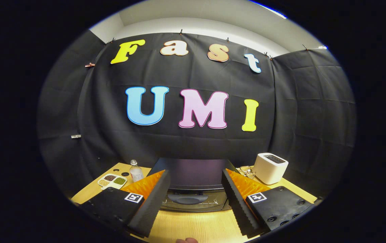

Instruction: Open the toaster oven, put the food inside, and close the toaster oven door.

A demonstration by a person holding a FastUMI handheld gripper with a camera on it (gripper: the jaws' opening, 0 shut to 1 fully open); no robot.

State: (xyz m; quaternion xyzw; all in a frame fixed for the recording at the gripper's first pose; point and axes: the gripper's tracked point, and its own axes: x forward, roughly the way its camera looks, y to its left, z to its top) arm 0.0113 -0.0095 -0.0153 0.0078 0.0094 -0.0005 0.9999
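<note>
The black toaster oven (193, 175) stands on the wooden table (193, 224) straight ahead of my fingers, seen from above and in front. Its door is closed, and the curved handle (187, 199) on the front lies between the two fingertips, a short way beyond them. My gripper (195, 182) is open, its fingers spread wide to either side of the oven with nothing held between them. I cannot make out the food from here.
A white toaster (270, 167) sits right of the oven, with a small wire item (247, 172) beside it. Left of the oven stand a clear bottle (135, 171) and a divided dish of beans (112, 181). Black cloth walls close in the table.
</note>
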